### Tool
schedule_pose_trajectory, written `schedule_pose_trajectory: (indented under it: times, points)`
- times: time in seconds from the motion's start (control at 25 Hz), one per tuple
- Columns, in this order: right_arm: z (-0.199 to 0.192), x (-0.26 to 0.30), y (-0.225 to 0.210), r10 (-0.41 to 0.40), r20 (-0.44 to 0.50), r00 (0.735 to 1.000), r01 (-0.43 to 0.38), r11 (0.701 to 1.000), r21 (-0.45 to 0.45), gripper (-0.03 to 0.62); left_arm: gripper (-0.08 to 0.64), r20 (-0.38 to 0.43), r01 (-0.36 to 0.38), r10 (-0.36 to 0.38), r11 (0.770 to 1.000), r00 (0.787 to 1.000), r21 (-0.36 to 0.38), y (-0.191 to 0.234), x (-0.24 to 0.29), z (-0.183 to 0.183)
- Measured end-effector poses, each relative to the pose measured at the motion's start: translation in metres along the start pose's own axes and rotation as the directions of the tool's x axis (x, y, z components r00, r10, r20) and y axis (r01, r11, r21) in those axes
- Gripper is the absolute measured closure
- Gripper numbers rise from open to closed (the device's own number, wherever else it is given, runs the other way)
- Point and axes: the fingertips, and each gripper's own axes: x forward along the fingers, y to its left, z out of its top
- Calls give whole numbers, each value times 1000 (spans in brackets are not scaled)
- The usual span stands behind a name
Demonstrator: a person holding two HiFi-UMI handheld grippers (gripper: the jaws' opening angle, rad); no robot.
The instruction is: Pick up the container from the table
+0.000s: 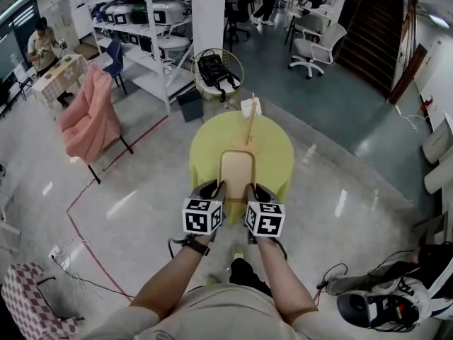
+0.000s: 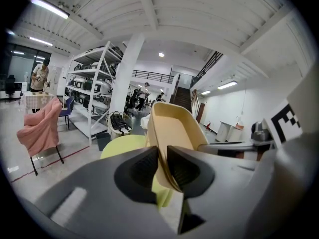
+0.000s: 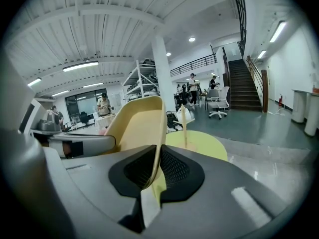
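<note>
We have both tools clamped on the beige container (image 1: 237, 170) — left gripper (image 1: 217, 189) pinches its left wall, right gripper (image 1: 252, 190) its right wall. It lies just ahead of the jaws, over the round yellow-green table (image 1: 276, 151); contact unclear. Beyond — glossy floor (image 1: 340, 105), white shelving rack (image 1: 152, 41) ahead-left, pink-draped chair (image 1: 88, 119) further left, dark staircase (image 1: 375, 27) ahead-right.

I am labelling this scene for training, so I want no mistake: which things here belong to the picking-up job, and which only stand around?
Belongs to the job:
beige rectangular plastic container
left claw and right claw, each shut on its rim
round yellow-green table

Just lying about:
thin wooden stick
pink cloth-draped chair
black backpack
white metal shelves
</note>
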Motion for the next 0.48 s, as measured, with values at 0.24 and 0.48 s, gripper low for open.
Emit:
schedule_pose_trajectory:
  times: [0.24,0.48]
  points:
    - [2,2,-3,-2,6,1000,2,1000,-1,557,497,5,2,-2,1000,1000,4,-2,3,2]
    - [5,1,-8,-6,4,1000,6,1000,-1,557,497,1,2,-2,1000,1000,5,-5,7,4]
